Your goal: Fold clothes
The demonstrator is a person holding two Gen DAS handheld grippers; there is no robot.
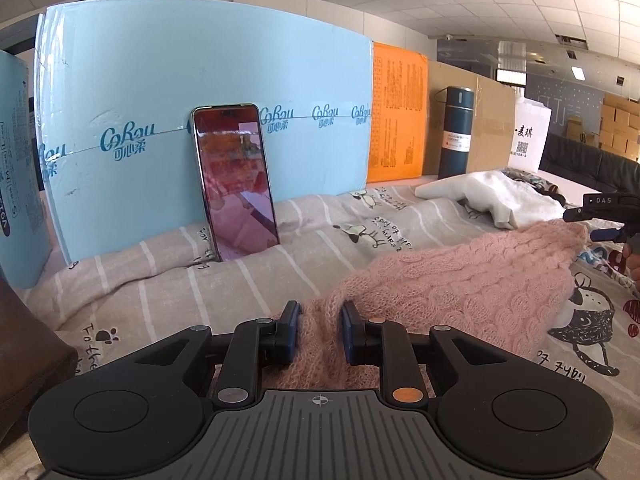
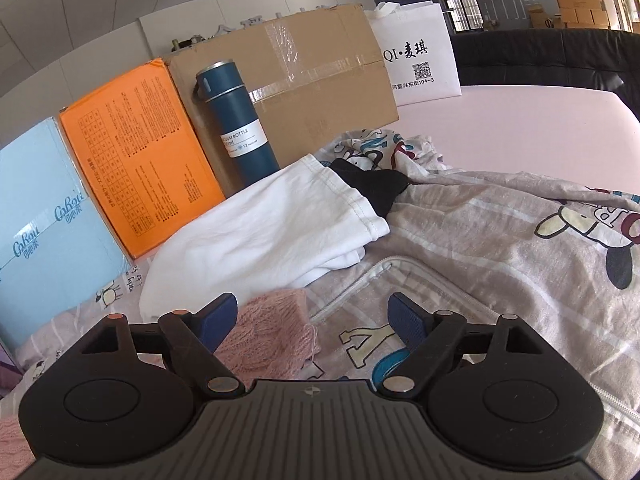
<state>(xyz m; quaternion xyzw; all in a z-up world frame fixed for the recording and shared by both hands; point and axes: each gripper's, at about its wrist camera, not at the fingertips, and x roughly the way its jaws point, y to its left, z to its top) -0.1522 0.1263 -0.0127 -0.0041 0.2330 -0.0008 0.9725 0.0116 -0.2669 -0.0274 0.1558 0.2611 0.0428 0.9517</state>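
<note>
Meanwhile the left gripper (image 1: 320,314) is pinching one end of the pink sweater (image 1: 452,280), its jaws clamped on the knit. Across the printed sheet (image 1: 200,288), the right gripper (image 2: 310,312) is sitting with jaws apart, the sweater's other end lying loose between them, just beside a white shirt (image 2: 272,232).

A phone (image 1: 236,180) leans upright against a big box (image 1: 200,92) at the back of the tabletop (image 2: 500,120). Right of that box stand a flat box (image 2: 140,152), then a bottle (image 2: 240,128) in front of a cardboard box (image 2: 320,80), then a paper bag (image 2: 420,56). A printed sheet (image 1: 280,248) covers the tabletop. On it lie a knitted sweater (image 1: 460,280) and, behind it, a folded cloth (image 2: 260,232).
</note>
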